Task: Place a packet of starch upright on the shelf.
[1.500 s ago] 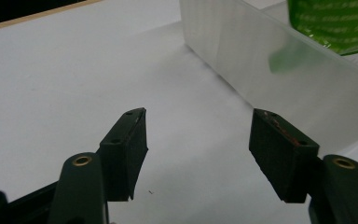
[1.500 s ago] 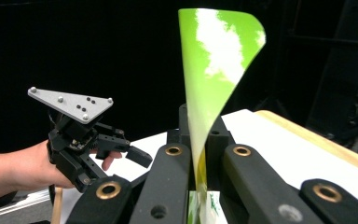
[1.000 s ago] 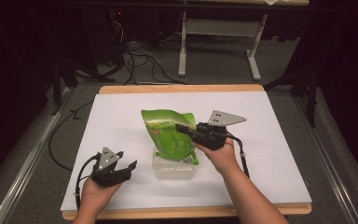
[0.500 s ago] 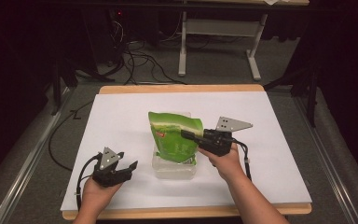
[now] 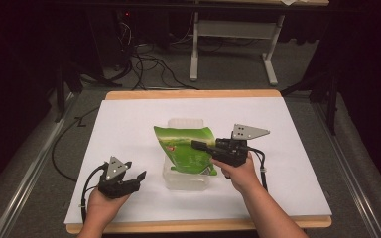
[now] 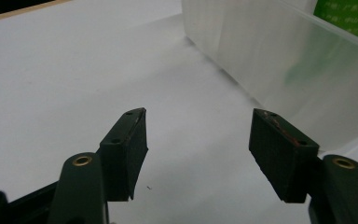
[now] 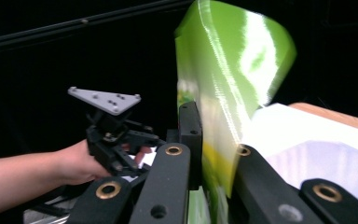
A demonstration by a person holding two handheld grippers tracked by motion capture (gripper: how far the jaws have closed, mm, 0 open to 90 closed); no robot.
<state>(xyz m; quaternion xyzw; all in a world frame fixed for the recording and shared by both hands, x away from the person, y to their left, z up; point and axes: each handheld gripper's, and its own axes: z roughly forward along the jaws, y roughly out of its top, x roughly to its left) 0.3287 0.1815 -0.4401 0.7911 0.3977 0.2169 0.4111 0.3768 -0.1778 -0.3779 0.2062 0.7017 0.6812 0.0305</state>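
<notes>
**Green pouch held over a clear tub, left tongs idle**

At the lower left of the high view, the left gripper [image 5: 138,177] rests on the white table sheet [image 5: 129,124], held in the person's left hand [image 5: 101,206], with its cable looping off to the left. Its jaws stand released, with a wide gap between them and nothing in it; in the left gripper view the two black pads [image 6: 129,149] frame bare white surface, and the frosted wall of the clear plastic tub [image 6: 284,60] runs along the upper right of that frame, just beside the right-hand pad but apart from it.

In the middle of the high view the tub [image 5: 186,181] sits on the sheet, its far rim showing above the pouch. The green pouch [image 5: 186,148] lies tilted over the tub, its lower edge down inside the tub's near half and its top edge toward the far side.

To the right of centre, the right gripper [image 5: 198,145] comes in from the right, held in the right hand [image 5: 238,173], the grey three-cornered plate on top. Its jaws are clenched on the pouch's right edge. In the right gripper view the pouch [image 7: 233,70] rises between the two jaws, glossy and curved, filling the upper middle of the frame; the tub's pale interior [image 7: 326,163] shows at lower right, and the left gripper [image 7: 121,161] and its hand [image 7: 74,163] appear at the left of that frame.

The wooden table edge [image 5: 193,94] borders the sheet at the top.
</notes>
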